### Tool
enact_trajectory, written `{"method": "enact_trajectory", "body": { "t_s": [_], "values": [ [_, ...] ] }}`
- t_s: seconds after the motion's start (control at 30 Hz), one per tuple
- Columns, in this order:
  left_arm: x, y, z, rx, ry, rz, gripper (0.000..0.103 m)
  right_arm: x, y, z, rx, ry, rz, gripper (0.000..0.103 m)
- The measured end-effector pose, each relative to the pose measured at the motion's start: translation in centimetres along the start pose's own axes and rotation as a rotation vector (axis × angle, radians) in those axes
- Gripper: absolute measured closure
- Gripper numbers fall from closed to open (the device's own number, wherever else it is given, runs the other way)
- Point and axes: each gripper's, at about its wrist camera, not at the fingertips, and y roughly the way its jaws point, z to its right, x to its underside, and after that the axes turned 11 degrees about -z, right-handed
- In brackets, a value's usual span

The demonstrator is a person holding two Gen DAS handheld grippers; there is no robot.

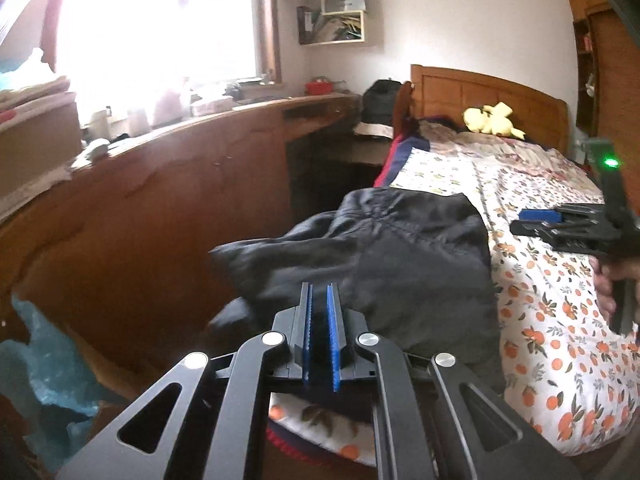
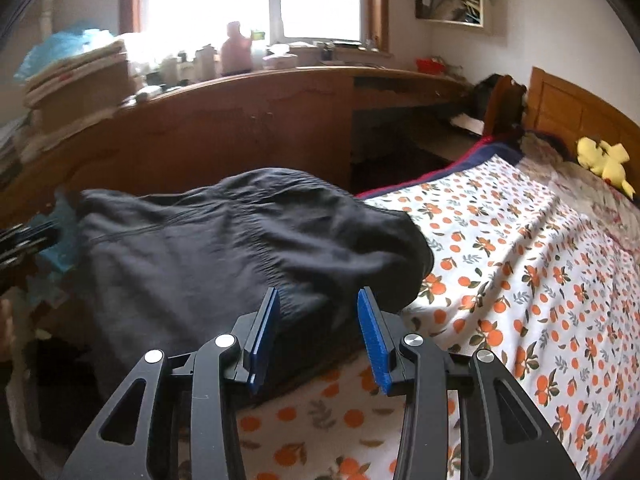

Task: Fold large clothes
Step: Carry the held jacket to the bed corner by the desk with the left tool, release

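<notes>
A large dark garment [image 1: 400, 248] lies crumpled at the left edge of the bed, partly hanging over the side; the right wrist view shows this garment [image 2: 240, 248] spread just ahead. My left gripper [image 1: 319, 292] has its blue pads almost together, tips at the garment's near edge, and dark cloth fills the slit between them. My right gripper [image 2: 318, 300] is open, with the garment's near hem lying between and below its pads, not pinched. From the left, the right gripper [image 1: 536, 220] hovers over the sheet to the garment's right.
The bed sheet [image 1: 560, 300] has an orange-fruit print. A yellow plush toy [image 2: 604, 160] sits by the wooden headboard [image 1: 480, 88]. A long cluttered wooden desk [image 2: 240, 128] runs close along the bed's left side. A blue plastic bag [image 1: 40, 360] lies on the floor.
</notes>
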Motion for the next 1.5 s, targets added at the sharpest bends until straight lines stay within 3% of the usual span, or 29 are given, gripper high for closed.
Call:
{"method": "enact_trajectory", "body": {
  "t_s": [0.17, 0.37, 0.57, 0.93, 1.17, 1.37, 1.4, 1.47, 1.5],
  "values": [
    [-1.2, 3.9, 0.0, -0.037, -0.016, -0.053, 0.093, 1.3, -2.4, -1.3, -0.015, -0.032, 0.018, 0.064],
    [0.2, 10.1, -2.8, -0.080, -0.075, -0.178, 0.093, 3.1, -5.9, -1.1, -0.031, -0.043, 0.059, 0.064],
    [1.1, 12.2, -3.8, -0.100, -0.094, -0.195, 0.093, 4.0, -6.8, -1.4, -0.037, -0.052, 0.079, 0.064],
    [1.6, 12.0, -4.0, -0.086, -0.109, -0.177, 0.093, 1.7, 0.0, -6.0, -0.130, -0.077, 0.043, 0.064],
    [1.9, 11.5, -4.2, -0.084, -0.100, -0.169, 0.093, 0.7, 6.9, -8.7, -0.109, -0.100, -0.047, 0.064],
    [1.9, 9.7, -3.6, -0.097, -0.103, -0.141, 0.094, 1.1, 6.7, -8.6, -0.096, -0.068, -0.052, 0.064],
    [1.9, 9.1, -3.4, -0.097, -0.106, -0.133, 0.092, 1.3, 6.0, -8.4, -0.096, -0.064, -0.047, 0.064],
    [1.8, 8.1, -2.9, -0.105, -0.107, -0.116, 0.074, 1.8, 4.5, -8.4, -0.091, -0.065, -0.030, 0.064],
    [1.7, 7.5, -2.6, -0.116, -0.104, -0.105, 0.055, 2.2, 3.4, -8.2, -0.077, -0.068, -0.016, 0.064]
  ]
}}
